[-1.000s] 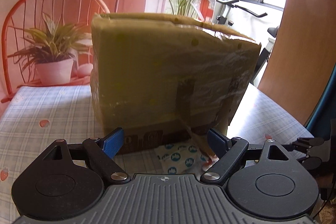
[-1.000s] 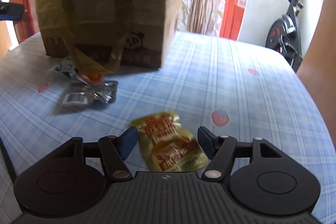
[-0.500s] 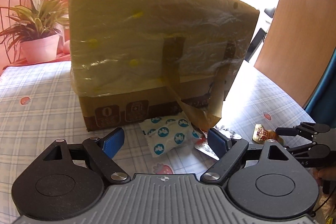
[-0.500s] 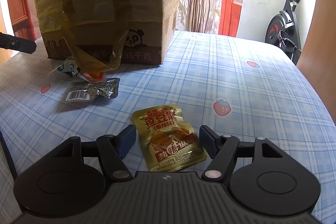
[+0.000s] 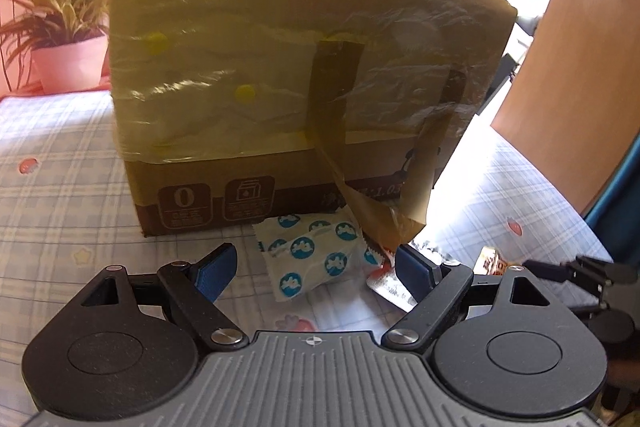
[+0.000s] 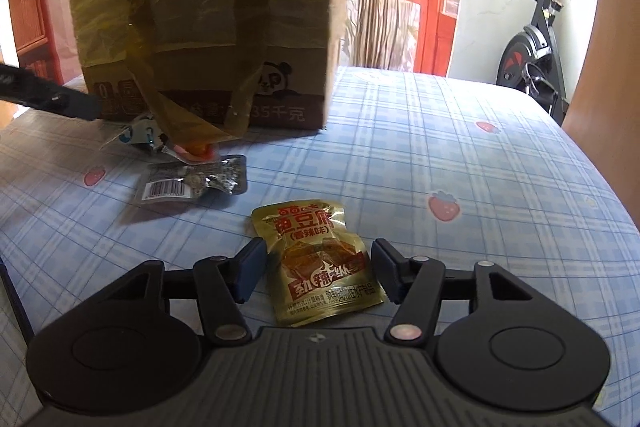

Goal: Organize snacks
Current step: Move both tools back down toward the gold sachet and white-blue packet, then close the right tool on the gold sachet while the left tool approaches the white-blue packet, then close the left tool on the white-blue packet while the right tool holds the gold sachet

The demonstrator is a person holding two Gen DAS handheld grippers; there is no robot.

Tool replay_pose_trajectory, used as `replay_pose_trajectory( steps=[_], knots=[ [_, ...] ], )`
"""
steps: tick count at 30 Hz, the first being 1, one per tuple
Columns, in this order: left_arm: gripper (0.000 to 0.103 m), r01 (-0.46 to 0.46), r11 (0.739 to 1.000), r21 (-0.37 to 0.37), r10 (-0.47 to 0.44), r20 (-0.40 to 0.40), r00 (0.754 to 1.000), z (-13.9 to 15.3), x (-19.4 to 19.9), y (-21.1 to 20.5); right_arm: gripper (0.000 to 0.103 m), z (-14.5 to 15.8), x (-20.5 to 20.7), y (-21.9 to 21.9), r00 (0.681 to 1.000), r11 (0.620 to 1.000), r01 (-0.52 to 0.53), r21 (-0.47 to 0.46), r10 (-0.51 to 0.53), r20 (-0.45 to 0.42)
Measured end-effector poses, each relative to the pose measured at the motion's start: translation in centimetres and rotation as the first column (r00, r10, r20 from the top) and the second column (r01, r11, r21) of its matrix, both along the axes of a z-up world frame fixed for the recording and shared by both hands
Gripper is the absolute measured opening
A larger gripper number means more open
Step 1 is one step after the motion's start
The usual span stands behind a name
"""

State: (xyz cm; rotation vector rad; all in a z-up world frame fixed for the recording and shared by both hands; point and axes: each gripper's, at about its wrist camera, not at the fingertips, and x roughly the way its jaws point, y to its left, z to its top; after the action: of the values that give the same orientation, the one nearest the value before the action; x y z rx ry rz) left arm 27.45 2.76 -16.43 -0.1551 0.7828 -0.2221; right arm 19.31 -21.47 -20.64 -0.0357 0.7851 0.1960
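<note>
My right gripper (image 6: 318,269) stands wide, empty, with the gold snack pouch (image 6: 318,263) lying flat on the desk (image 6: 480,167) between its blue pads, low and centre in the right wrist view. The pouch is glossy foil film, roughly rectangular with crimped top and bottom seals and a slightly puffed middle. I judge it light and soft, and slippery where the film is smooth. It will crumple rather than resist, so I would close across the flat side margins or a seal edge, not the puffed centre, and press down to the cloth first, since nothing of it stands up to catch.

My left gripper (image 5: 316,267) is also wide and holds nothing. Just beyond its pads, centre of the left wrist view, lies a white packet with blue dots (image 5: 310,255), a thin crinkly pillow wrapper. I expect it to be very light and easy to pinch by its serrated end. A silver foil packet (image 6: 192,183) lies to the left of the gold pouch in the right view. It is wrinkled and barcoded, and its contents are unclear to me.

Behind them stands the cardboard box (image 5: 288,67), stiff and wrapped in shiny yellowish tape, with a loose tape flap (image 5: 384,219) curling down over the packets. The desk cloth is a soft blue check with strawberries.
</note>
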Motion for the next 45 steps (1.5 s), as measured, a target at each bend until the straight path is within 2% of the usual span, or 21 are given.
replay_pose_trajectory(
  steps=[2, 4, 8, 15, 18, 20, 23, 25, 28, 30, 31, 32, 37, 45],
  knots=[
    [0.088, 0.005, 1.0, 0.007, -0.005, -0.011, 1.0, -0.4, 0.6, -0.5, 0.061, -0.1, -0.1, -0.3, 1.0, 1.0, -0.003, 0.012, 0.003, 0.004],
    [0.087, -0.009, 0.999, 0.044, 0.01, -0.016, 1.0, -0.8, 1.2, -1.2, 0.061, -0.1, -0.1, -0.3, 1.0, 1.0, -0.004, 0.012, 0.004, 0.009],
    [0.08, -0.029, 0.998, 0.059, 0.031, -0.03, 0.999, -1.6, 2.0, -1.8, 0.061, -0.1, -0.2, -0.3, 1.0, 1.0, -0.002, 0.014, 0.002, 0.015],
    [0.079, -0.006, 0.995, 0.096, 0.008, -0.023, 1.0, -2.7, 3.3, -3.0, 0.061, -0.1, -0.3, -0.3, 1.0, 1.0, -0.002, 0.015, 0.001, 0.016],
    [0.068, 0.011, 0.994, 0.108, -0.012, 0.005, 1.0, -2.6, 3.0, -3.3, 0.061, -0.1, -0.3, -0.3, 1.0, 1.0, -0.002, 0.014, 0.002, 0.015],
    [0.05, 0.045, 0.989, 0.139, -0.052, 0.041, 0.998, -2.2, 2.4, -4.0, 0.061, -0.1, -0.3, -0.3, 1.0, 1.0, -0.002, 0.015, 0.002, 0.016],
    [0.028, 0.091, 0.982, 0.167, -0.101, 0.052, 0.994, -1.8, 1.3, -4.7, 0.061, -0.1, -0.3, -0.3, 1.0, 1.0, -0.002, 0.015, 0.002, 0.016],
    [0.025, 0.105, 0.982, 0.158, -0.112, 0.031, 0.993, -1.9, 0.9, -4.5, 0.061, -0.1, -0.3, -0.3, 1.0, 1.0, -0.002, 0.015, 0.002, 0.016],
    [0.026, 0.091, 0.984, 0.156, -0.094, 0.013, 0.995, -2.3, 0.5, -3.9, 0.061, -0.1, -0.3, -0.3, 1.0, 1.0, -0.002, 0.015, 0.002, 0.016],
    [0.047, 0.063, 0.987, 0.145, -0.063, 0.0, 0.998, -2.3, 0.7, -3.5, 0.061, -0.1, -0.3, -0.3, 1.0, 1.0, -0.002, 0.014, 0.002, 0.016],
    [0.071, 0.043, 0.99, 0.137, -0.042, -0.016, 0.999, -2.4, 1.0, -3.1, 0.061, -0.1, -0.3, -0.3, 1.0, 1.0, -0.002, 0.014, 0.002, 0.016],
    [0.079, 0.021, 0.992, 0.124, -0.018, -0.026, 1.0, -2.5, 1.1, -2.9, 0.061, -0.1, -0.3, -0.3, 1.0, 1.0, -0.002, 0.014, 0.002, 0.016],
    [0.079, -0.015, 0.998, 0.059, 0.018, -0.057, 0.998, -2.9, 2.1, -2.3, 0.061, -0.1, -0.3, -0.3, 1.0, 1.0, -0.002, 0.015, 0.002, 0.016],
    [0.082, -0.065, 0.998, 0.003, 0.065, -0.106, 0.992, -3.2, 4.3, -2.5, 0.061, -0.1, -0.3, -0.3, 1.0, 1.0, -0.002, 0.015, 0.002, 0.016]
  ],
)
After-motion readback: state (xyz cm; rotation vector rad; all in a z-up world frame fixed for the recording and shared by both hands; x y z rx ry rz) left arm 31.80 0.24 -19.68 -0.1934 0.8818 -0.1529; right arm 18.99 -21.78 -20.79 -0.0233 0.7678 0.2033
